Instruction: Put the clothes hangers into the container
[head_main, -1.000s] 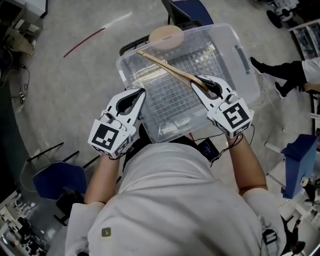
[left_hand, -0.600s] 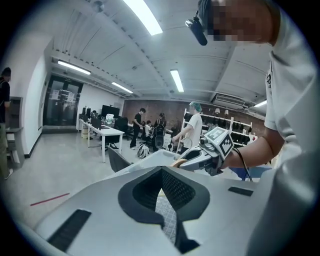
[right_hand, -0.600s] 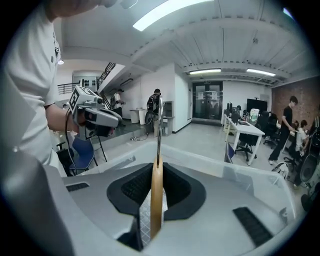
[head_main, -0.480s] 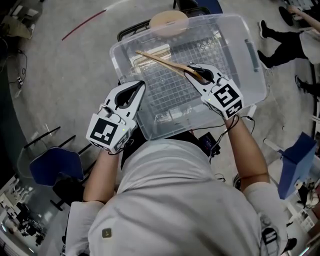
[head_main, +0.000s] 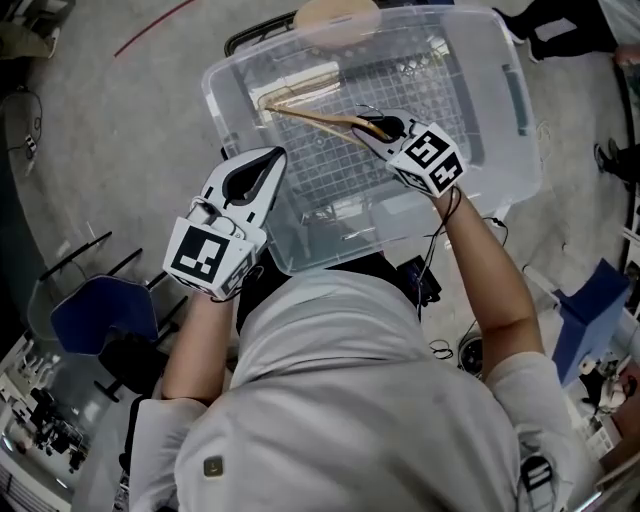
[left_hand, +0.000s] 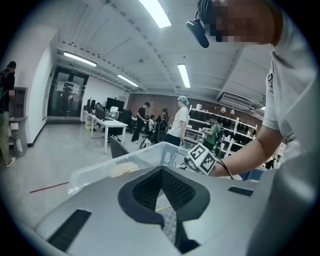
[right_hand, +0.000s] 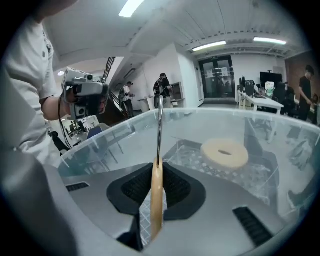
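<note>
A clear plastic container (head_main: 216, 92) sits in front of me. My right gripper (head_main: 366, 125) reaches inside it over its middle, shut on a wooden clothes hanger (head_main: 315, 117) that runs left toward the far-left corner. In the right gripper view the hanger's wooden bar (right_hand: 156, 200) stands edge-on between the jaws, and its metal hook (right_hand: 159, 132) rises above them against the container wall (right_hand: 100, 137). My left gripper (head_main: 273, 153) hovers at the container's near-left rim, shut and holding nothing. In the left gripper view its jaws (left_hand: 164, 172) face the container (left_hand: 100, 167).
A round beige disc (head_main: 337, 12) lies just behind the container, also visible through its wall (right_hand: 224, 152). A blue chair (head_main: 95, 315) stands at my left, a blue object (head_main: 600, 300) at my right. A person's legs (head_main: 560, 20) show at the top right. Cables hang below the container.
My right gripper has carried the hanger forward and left, from the container's near-right edge to over its middle. The left gripper has stayed near the left rim.
</note>
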